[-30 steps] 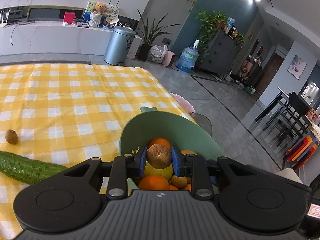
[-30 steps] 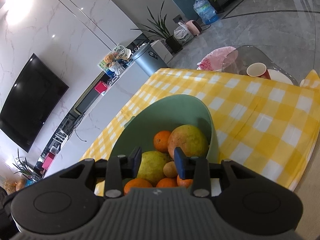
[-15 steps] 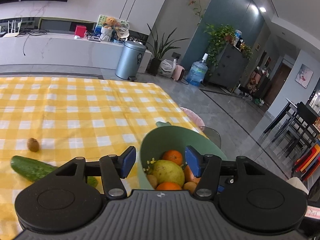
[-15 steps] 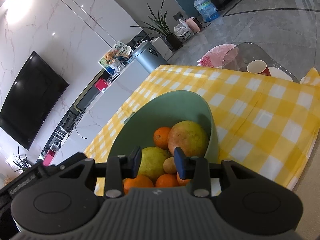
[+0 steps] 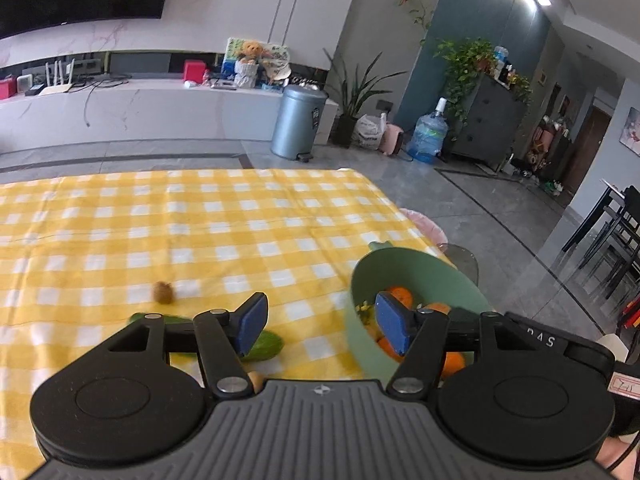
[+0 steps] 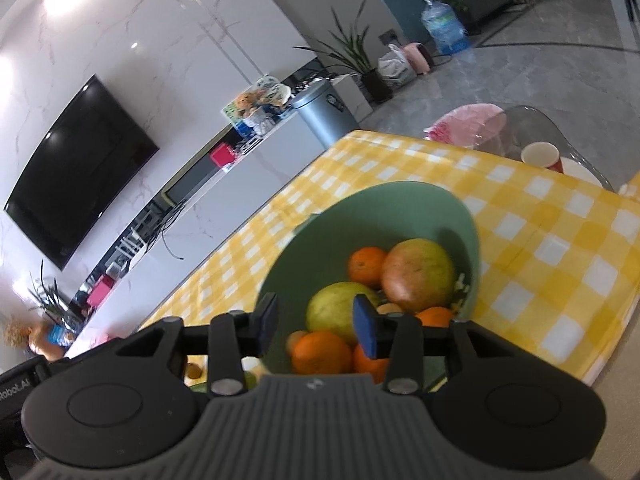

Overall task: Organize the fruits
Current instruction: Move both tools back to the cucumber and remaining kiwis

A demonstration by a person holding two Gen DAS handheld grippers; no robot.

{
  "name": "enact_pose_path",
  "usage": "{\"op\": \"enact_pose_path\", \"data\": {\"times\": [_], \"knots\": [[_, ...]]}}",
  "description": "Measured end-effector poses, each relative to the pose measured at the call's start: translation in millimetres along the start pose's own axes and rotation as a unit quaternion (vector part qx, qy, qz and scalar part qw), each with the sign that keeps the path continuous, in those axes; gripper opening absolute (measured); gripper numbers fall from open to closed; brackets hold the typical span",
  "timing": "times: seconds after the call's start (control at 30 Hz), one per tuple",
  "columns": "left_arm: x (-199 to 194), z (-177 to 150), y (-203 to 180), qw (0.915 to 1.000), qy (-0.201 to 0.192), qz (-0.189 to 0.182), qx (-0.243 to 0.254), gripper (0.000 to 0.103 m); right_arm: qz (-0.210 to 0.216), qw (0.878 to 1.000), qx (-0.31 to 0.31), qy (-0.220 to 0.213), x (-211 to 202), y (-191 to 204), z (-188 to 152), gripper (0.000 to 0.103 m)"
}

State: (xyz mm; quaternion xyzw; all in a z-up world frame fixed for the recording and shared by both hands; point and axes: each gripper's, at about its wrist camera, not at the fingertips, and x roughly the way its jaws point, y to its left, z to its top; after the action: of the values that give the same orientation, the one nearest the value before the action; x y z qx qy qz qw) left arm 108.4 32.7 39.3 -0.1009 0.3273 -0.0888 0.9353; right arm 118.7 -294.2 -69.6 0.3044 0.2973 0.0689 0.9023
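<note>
A green bowl (image 5: pixel 404 264) (image 6: pixel 384 208) of oranges and larger yellow-green fruit stands near the table's right edge on the yellow checked cloth (image 5: pixel 200 232). My left gripper (image 5: pixel 320 322) is open and empty, left of the bowl's near rim. A kiwi (image 5: pixel 163 292) lies on the cloth ahead of it, and a cucumber (image 5: pixel 260 344) lies partly hidden behind its left finger. My right gripper (image 6: pixel 316 326) is open and empty, just above the fruit at the bowl's near side. A small brown fruit (image 6: pixel 193 369) shows under its left finger.
The table's right edge (image 5: pixel 404 208) drops to the floor. A glass side table with a red cup (image 6: pixel 541 156) and a pink cushioned chair (image 6: pixel 464 124) stand beyond the table. A grey bin (image 5: pixel 298 122) stands farther back.
My left gripper opened and dropped the brown kiwi into the bowl, then pulled back and swung left toward the cloth. My right gripper opened wider and stayed over the bowl.
</note>
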Motion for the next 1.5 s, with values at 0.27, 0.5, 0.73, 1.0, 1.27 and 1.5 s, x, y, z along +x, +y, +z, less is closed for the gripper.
{"op": "enact_pose_path", "data": {"times": [0.27, 0.5, 0.73, 1.0, 1.27, 1.5], "knots": [[-30, 2, 19, 0.9999, 0.009, 0.011, -0.009, 0.077, -0.002, 0.999, -0.047, 0.014, -4, 38, -10, 0.072], [-50, 0, 48, 0.9989, 0.029, 0.025, -0.027, 0.081, -0.017, 0.993, -0.114, 0.039, -7, 78, -22, 0.094], [-63, -8, 88, 0.9961, 0.042, 0.05, -0.06, 0.083, -0.004, 0.983, -0.169, 0.069, -6, 122, -43, 0.099], [-66, -20, 151, 0.9888, 0.036, 0.065, -0.129, 0.083, 0.022, 0.974, -0.197, 0.106, 5, 163, -56, 0.099], [-54, -31, 199, 0.9833, 0.063, 0.08, -0.151, 0.083, 0.011, 0.961, -0.235, 0.147, 55, 212, -55, 0.089], [-36, -36, 214, 0.9807, 0.073, 0.088, -0.159, 0.083, 0.019, 0.953, -0.242, 0.179, 104, 223, -60, 0.083]]}}
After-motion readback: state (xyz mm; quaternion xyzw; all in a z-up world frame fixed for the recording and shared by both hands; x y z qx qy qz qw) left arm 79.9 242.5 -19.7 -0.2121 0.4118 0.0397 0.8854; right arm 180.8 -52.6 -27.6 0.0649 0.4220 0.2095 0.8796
